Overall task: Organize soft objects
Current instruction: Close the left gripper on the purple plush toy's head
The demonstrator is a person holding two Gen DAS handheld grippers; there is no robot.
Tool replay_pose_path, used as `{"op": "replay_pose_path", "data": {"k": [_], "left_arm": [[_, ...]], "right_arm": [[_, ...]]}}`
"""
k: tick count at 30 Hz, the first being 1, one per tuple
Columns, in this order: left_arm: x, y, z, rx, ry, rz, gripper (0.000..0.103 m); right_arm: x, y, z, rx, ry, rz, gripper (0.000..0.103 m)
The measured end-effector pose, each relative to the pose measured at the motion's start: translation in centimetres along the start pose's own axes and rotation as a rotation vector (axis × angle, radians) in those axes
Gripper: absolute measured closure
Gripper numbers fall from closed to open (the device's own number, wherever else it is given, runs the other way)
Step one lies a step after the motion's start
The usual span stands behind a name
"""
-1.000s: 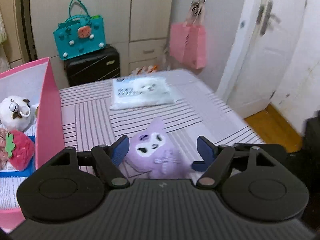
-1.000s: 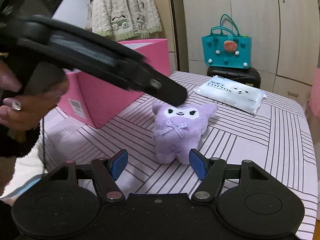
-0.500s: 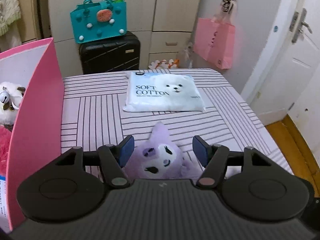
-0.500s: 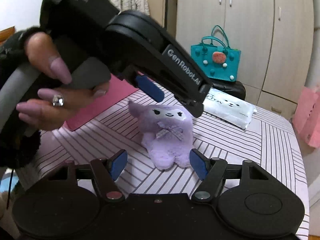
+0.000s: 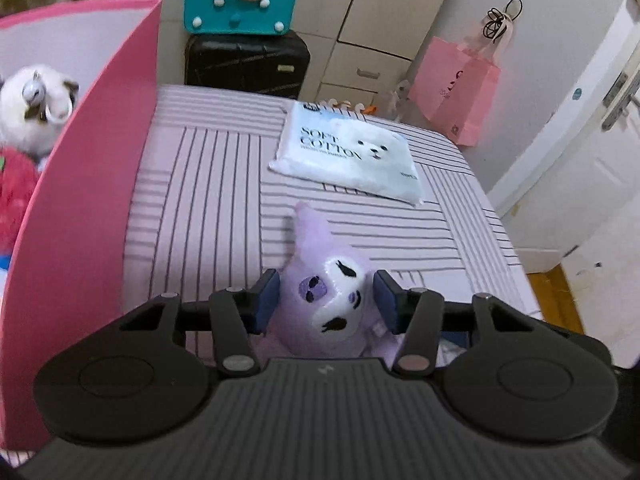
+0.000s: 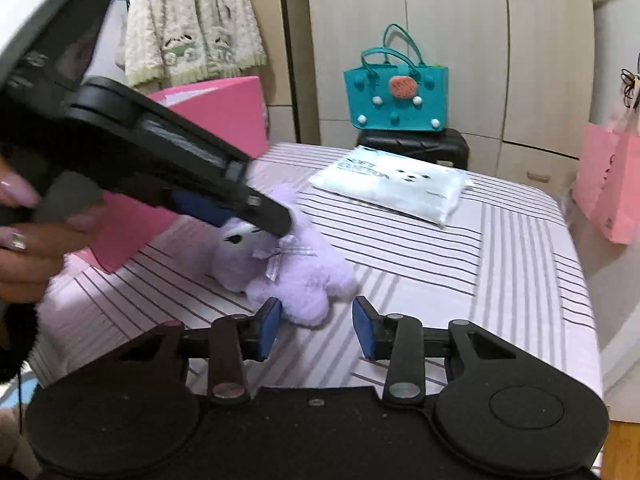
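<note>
While its blue pads [image 5: 267,295] were closing in from both sides, the left gripper [image 5: 326,296] had the purple plush toy [image 5: 332,300] by the head, pads right up against the fur, head squeezed between them. And the right gripper [image 6: 316,326] was narrowing too, jaws closing, but nothing sat squarely between them: the toy's feet lay just beyond its left pad [image 6: 270,328], touching or nearly so, hard to call.

From the right wrist view, the plush was tipped over on the striped bedcover [image 6: 500,280], bow showing, with the left gripper coming down onto its head from the upper left, a hand [image 6: 24,248] wrapped round the handle.

Beyond the left gripper's tips lay a white pack of soft cotton tissues [image 5: 352,156], flat on the cover, well apart from the toy. Off to that gripper's left stood the pink box [image 5: 80,184], open, a white plush [image 5: 32,108] and a red plush [image 5: 16,196] inside it. Farther back, a teal bag [image 5: 242,0] sat on a black suitcase [image 5: 246,64], and a pink paper bag [image 5: 460,88] hung to the right near the white door [image 5: 592,152]
</note>
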State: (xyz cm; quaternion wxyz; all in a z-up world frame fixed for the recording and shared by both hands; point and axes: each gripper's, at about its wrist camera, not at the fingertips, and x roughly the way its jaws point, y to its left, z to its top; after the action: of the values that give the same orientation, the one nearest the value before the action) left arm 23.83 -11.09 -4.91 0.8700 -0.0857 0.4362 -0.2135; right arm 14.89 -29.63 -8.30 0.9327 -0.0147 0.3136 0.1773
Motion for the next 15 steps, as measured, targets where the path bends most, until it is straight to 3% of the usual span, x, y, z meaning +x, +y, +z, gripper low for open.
{"op": "replay_pose_path", "data": {"k": [4, 6, 9, 15], "left_arm": [[0.0, -0.5, -0.6, 0.022, -0.005, 0.009, 0.05], [0.0, -0.7, -1.0, 0.025, -0.015, 0.011, 0.05], [0.0, -1.0, -1.4, 0.034, -0.031, 0.003, 0.051], [-0.1, -0.6, -2.1, 0.025, -0.052, -0.023, 0.054]], "right_arm": [[-0.5, -0.6, 0.1, 0.01, -0.001, 0.058, 0.053], [-0.7, -0.4, 0.1, -0.001, -0.009, 0.101, 0.038], [-0.6, 0.3, 0.0, -0.025, -0.006, 0.147, 0.03], [0.2, 1.2, 0.1, -0.041, -0.006, 0.099, 0.019]]}}
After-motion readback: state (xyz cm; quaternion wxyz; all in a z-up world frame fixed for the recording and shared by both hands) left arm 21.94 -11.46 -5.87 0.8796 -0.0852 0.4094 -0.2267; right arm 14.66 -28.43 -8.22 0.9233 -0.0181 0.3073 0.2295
